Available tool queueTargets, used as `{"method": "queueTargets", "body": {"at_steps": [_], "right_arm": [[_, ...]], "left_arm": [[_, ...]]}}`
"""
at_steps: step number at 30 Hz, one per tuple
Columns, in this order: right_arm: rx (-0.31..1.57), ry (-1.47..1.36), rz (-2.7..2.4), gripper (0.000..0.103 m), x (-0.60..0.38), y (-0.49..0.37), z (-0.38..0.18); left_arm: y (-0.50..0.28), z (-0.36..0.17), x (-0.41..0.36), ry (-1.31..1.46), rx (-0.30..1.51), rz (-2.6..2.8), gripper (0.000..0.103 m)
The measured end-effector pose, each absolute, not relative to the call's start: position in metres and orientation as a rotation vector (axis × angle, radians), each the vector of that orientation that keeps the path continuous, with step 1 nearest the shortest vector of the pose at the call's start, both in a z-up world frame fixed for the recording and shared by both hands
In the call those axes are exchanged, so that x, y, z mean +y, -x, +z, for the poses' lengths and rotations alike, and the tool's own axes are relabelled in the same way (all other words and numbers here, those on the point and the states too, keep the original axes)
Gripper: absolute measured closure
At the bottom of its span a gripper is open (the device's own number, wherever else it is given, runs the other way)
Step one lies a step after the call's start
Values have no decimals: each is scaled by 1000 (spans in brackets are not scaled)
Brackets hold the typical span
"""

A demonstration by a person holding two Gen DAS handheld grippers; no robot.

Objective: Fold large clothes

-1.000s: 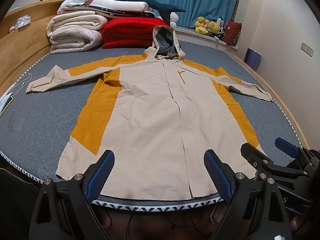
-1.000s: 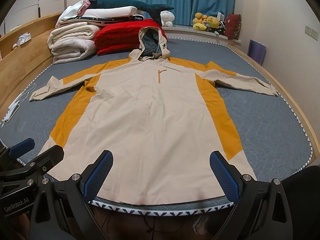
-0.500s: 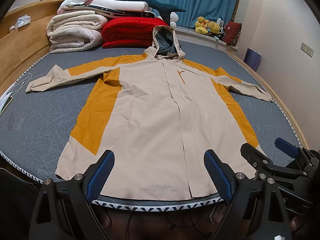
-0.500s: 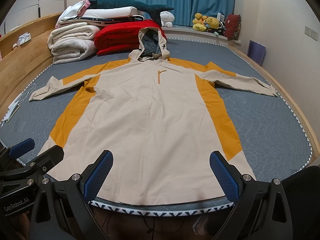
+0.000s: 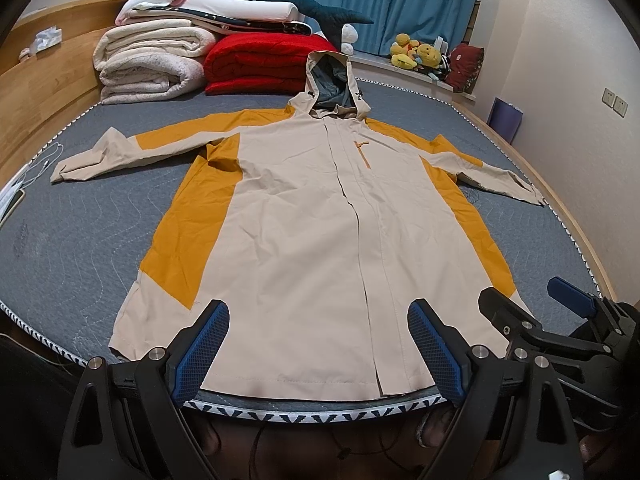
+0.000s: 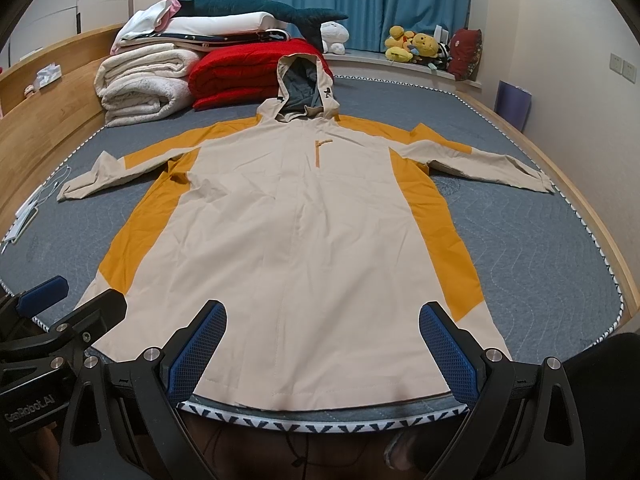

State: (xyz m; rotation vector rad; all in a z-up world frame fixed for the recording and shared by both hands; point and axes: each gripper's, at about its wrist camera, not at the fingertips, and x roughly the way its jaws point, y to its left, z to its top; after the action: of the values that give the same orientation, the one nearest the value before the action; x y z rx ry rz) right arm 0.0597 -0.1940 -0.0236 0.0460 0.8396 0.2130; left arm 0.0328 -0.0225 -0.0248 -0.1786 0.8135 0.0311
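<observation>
A long beige and orange hooded jacket (image 5: 312, 232) lies flat, front up, on the grey bed, sleeves spread out to both sides, hood at the far end; it also shows in the right wrist view (image 6: 304, 232). My left gripper (image 5: 318, 350) is open and empty, held just above the jacket's hem at the near bed edge. My right gripper (image 6: 320, 354) is open and empty over the same hem, to the right of the left one. The right gripper shows at the right edge of the left wrist view (image 5: 560, 320).
Folded white blankets (image 5: 148, 66) and a red quilt (image 5: 260, 64) are stacked at the bed's far end. Plush toys (image 5: 416, 54) sit on the window sill. A wooden frame (image 5: 44, 92) runs along the left. Cables and a device (image 5: 24, 184) lie at the left edge.
</observation>
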Motion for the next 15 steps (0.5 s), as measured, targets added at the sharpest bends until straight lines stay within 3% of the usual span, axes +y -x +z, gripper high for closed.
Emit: {"method": "queueTargets", "body": {"at_steps": [15], "right_arm": [[847, -46, 213, 6, -194, -60, -25]], "left_arm": [[-32, -25, -23, 179, 809, 35, 15]]}}
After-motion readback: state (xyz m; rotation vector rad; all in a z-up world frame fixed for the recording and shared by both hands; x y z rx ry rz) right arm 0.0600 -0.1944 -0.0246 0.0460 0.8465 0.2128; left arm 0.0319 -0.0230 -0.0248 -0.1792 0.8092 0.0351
